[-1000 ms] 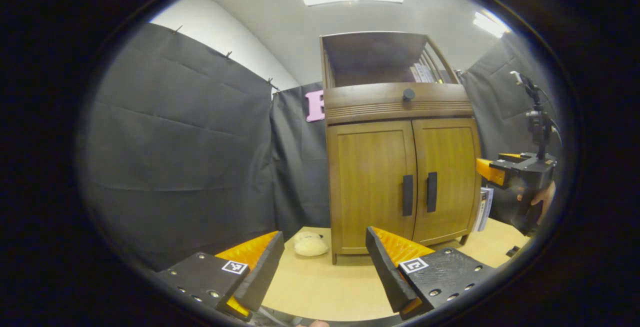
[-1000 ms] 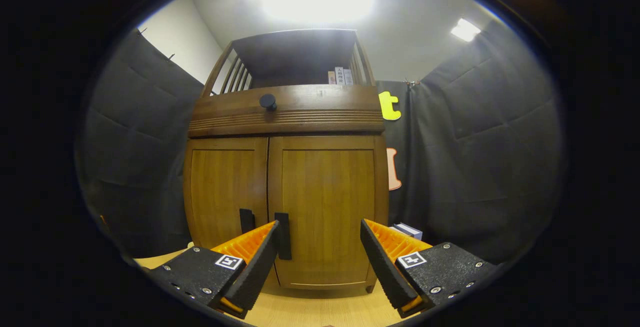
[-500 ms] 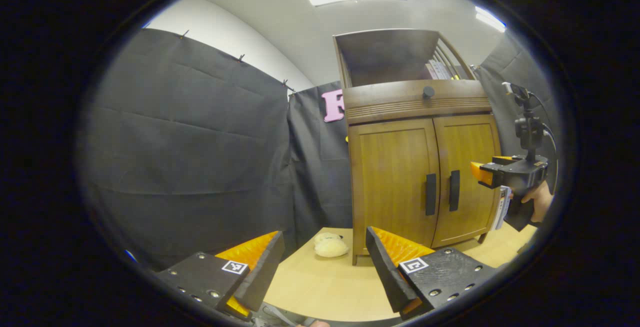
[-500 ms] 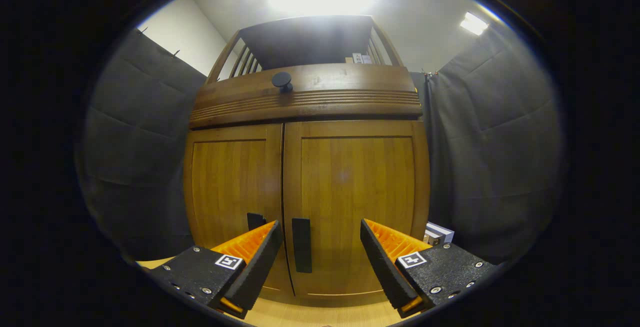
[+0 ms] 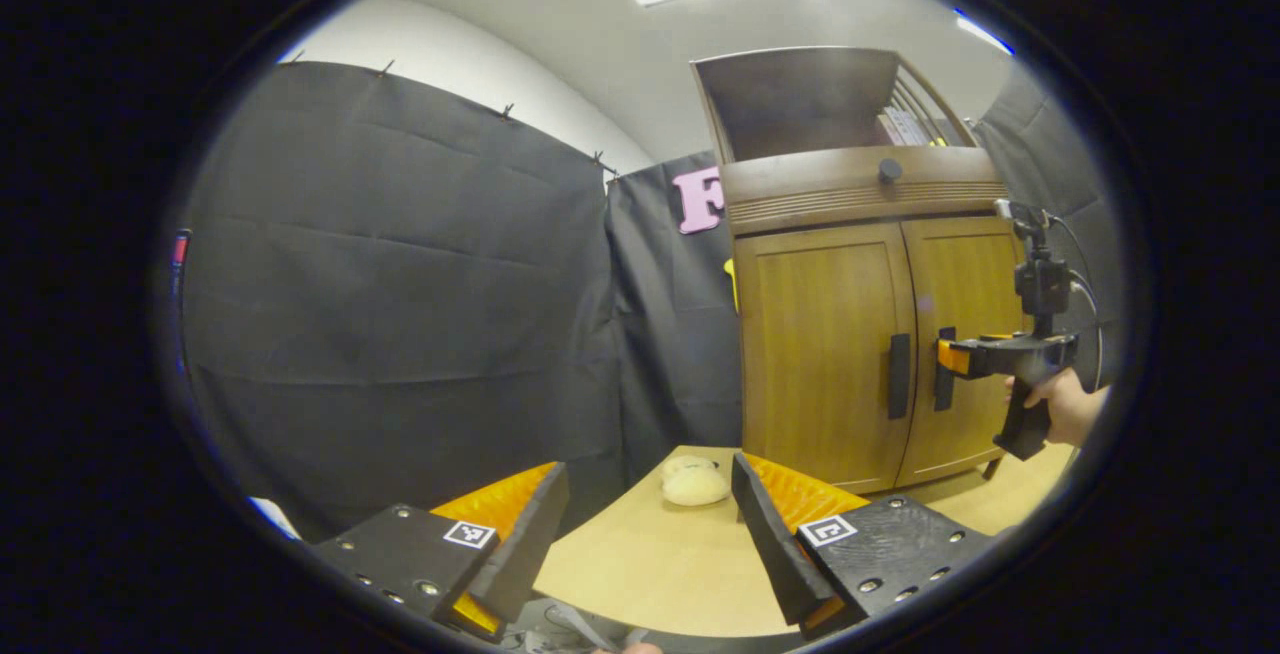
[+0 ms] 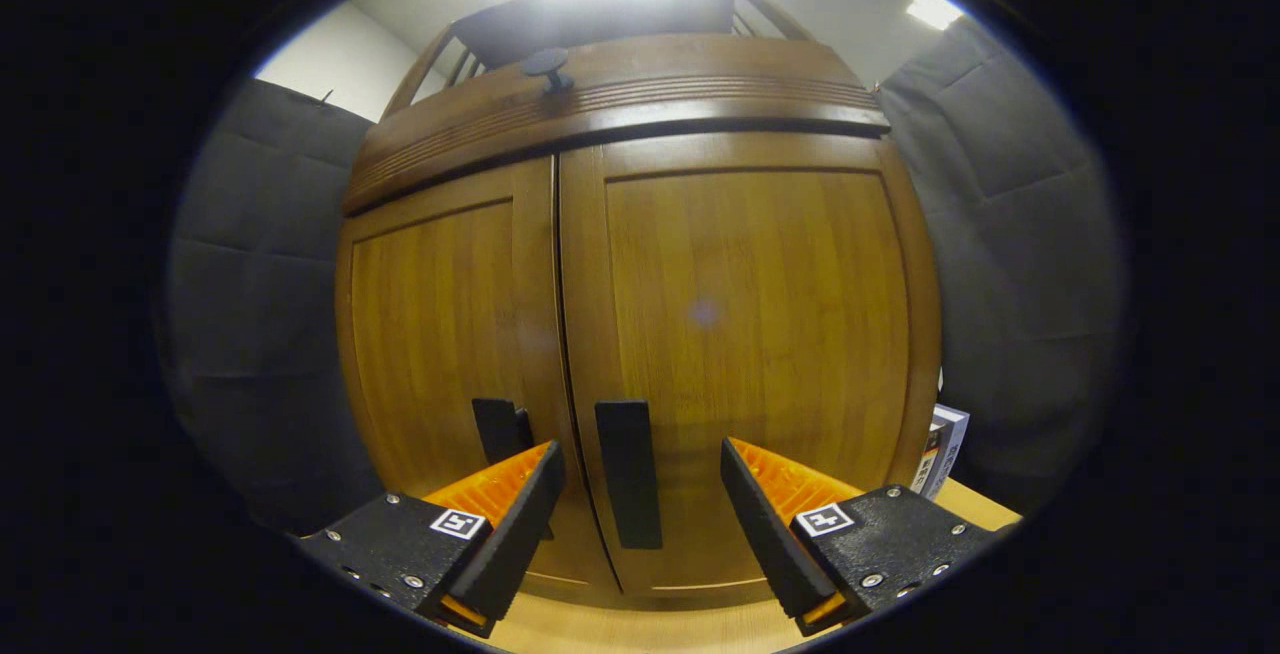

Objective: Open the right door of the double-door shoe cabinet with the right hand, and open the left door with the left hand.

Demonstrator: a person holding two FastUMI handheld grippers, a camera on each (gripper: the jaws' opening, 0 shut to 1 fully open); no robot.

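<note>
The wooden shoe cabinet (image 5: pixel 850 354) stands with both doors closed. In the right gripper view the right door (image 6: pixel 750 334) looms close, its dark vertical handle (image 6: pixel 629 474) standing between my open fingers, untouched; the left door's handle (image 6: pixel 497 429) sits just left of it. My right gripper (image 6: pixel 640 509) is open. In the left gripper view the right gripper (image 5: pixel 948 356), held by a hand (image 5: pixel 1065 406), has its tip at the right door's handle (image 5: pixel 942 384). My left gripper (image 5: pixel 645 524) is open over the table, well back from the left door (image 5: pixel 820 349) and its handle (image 5: pixel 899 376).
A pale plush toy (image 5: pixel 695 481) lies on the wooden tabletop (image 5: pixel 650 564) left of the cabinet's foot. Books (image 6: pixel 940 449) lean at the cabinet's right side. A round knob (image 5: pixel 889 171) sits on the drawer above the doors. Black cloth walls surround the booth.
The right gripper has moved in close to the cabinet, bringing the right door's handle between its fingers. The left gripper's view has swung left, shifting the cabinet toward its right edge.
</note>
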